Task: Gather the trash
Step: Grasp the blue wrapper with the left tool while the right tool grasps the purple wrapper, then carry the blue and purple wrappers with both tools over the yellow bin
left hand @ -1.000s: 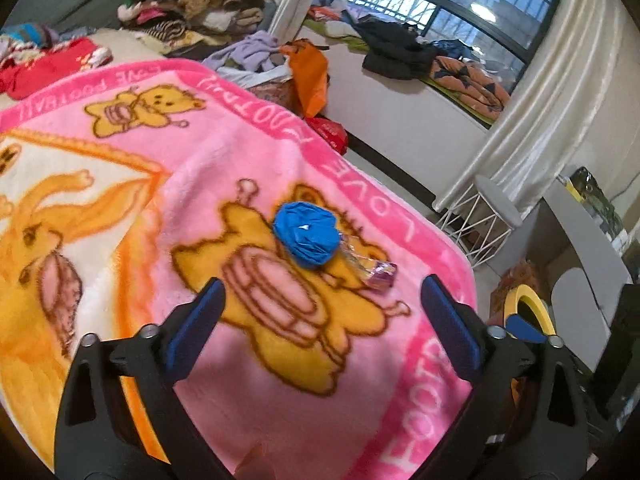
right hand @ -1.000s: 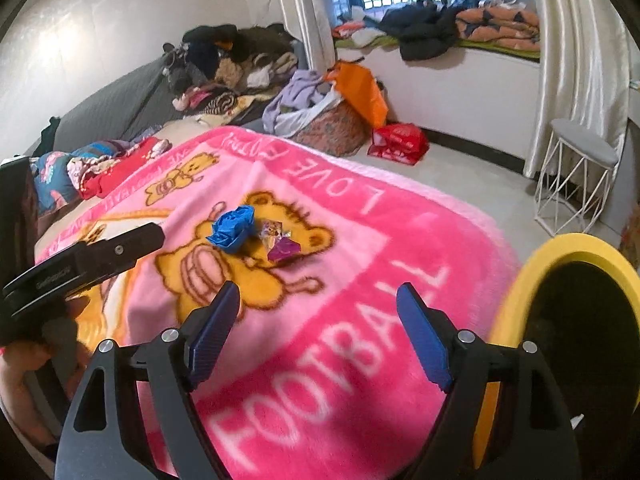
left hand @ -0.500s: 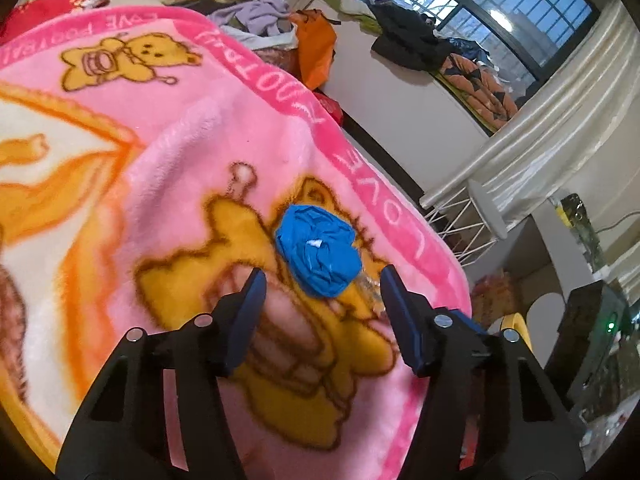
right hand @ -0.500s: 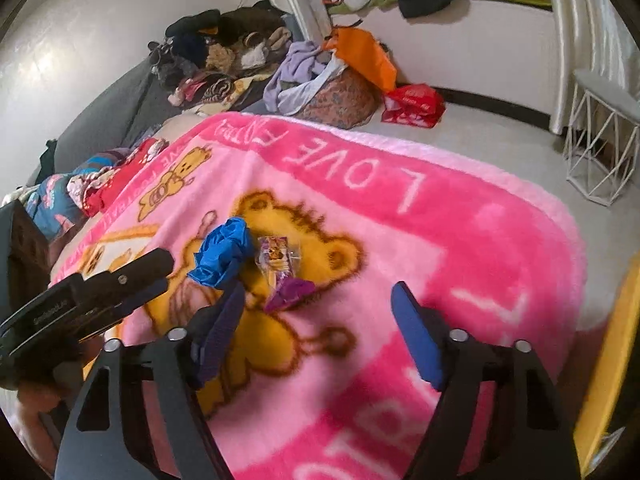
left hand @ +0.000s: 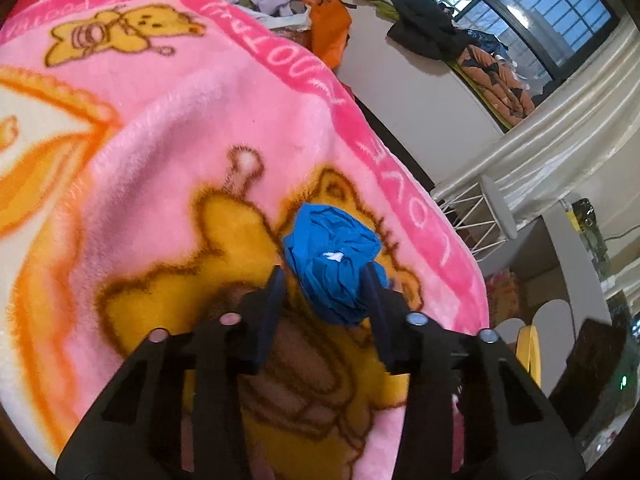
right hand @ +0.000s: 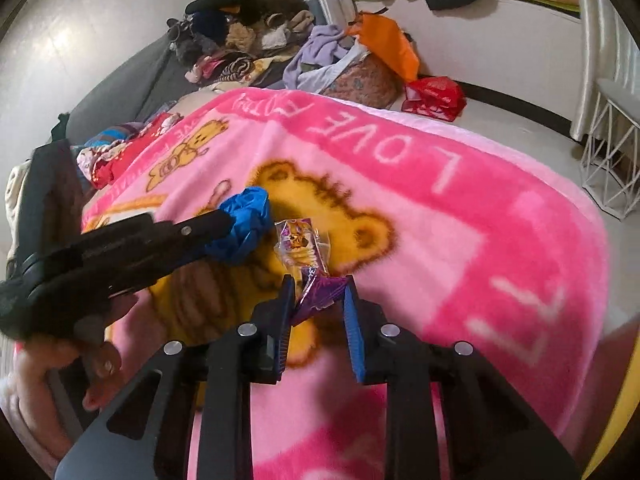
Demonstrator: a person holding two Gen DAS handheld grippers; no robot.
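We see the crumpled blue plastic wad (left hand: 334, 268) lying on the yellow bear print of the fuzzy pink blanket (left hand: 168, 128), and just at its four o'clock in the right wrist view lies the purple crinkled snack wrapper (right hand: 316, 280). Our left gripper (left hand: 324, 282) is closing its jaws around the blue wad, whose sides the pads touch. Our right gripper (right hand: 318, 294) is closing on the wrapper's purple end, which sits between its jaws.

left tool (left hand: 324, 280) closing around blue wad (left hand: 334, 264), right tool (right hand: 318, 300) around purple wrapper (right hand: 320, 294)
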